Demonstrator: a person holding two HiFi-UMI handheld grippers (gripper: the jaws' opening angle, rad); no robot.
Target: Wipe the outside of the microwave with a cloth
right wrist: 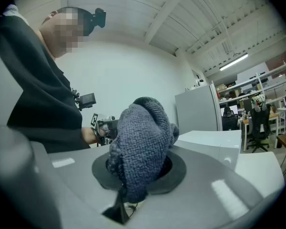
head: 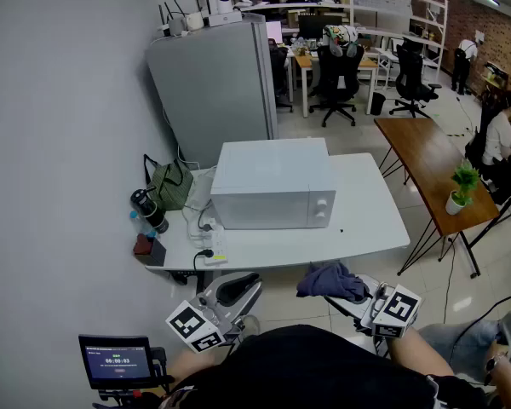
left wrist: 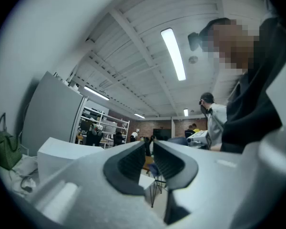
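Note:
A white microwave [head: 272, 186] stands on the white table [head: 370, 220], its door and two knobs facing me. It also shows in the left gripper view as the microwave [left wrist: 62, 154] and in the right gripper view as the microwave [right wrist: 214, 140]. A dark blue knitted cloth [head: 330, 281] bunches up out of my right gripper [head: 347, 291], which is held below the table's front edge. That right gripper [right wrist: 143, 168] is shut on the cloth [right wrist: 140, 137]. My left gripper [head: 238, 286] hovers left of it, apart from the table. The left gripper [left wrist: 150, 160] is shut, holding nothing.
A green bag [head: 172, 186], a black flask [head: 149, 210] and a power strip [head: 211, 247] with cables crowd the table's left end. A grey cabinet [head: 213, 83] stands behind. To the right are a brown table [head: 422, 152] with a potted plant [head: 462, 186] and a seated person [head: 498, 135].

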